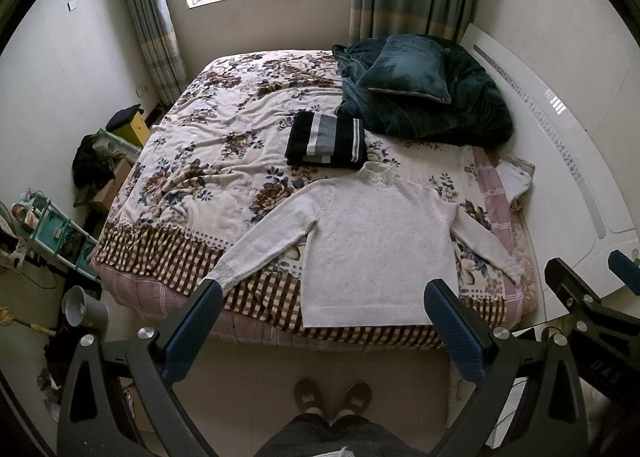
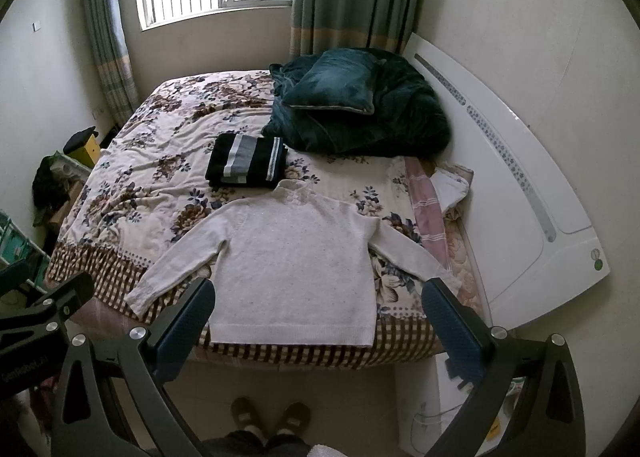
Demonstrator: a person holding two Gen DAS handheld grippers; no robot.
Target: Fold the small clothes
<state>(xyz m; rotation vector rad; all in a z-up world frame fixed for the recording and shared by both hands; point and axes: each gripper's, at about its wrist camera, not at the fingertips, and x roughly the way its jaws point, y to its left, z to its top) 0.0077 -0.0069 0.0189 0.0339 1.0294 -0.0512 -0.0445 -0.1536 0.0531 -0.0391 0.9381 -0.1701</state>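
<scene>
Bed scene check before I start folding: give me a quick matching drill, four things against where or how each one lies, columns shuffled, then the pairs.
Things:
1. white sweater
2. striped dark garment
3. teal pillow
4. left gripper

States:
A. folded, just beyond the sweater's collar
B. open, holding nothing, short of the bed's near edge
C. spread flat, sleeves out, hem at the near edge
D. on top of the dark green blanket

Pairs: 1-C, 2-A, 3-D, 4-B
</scene>
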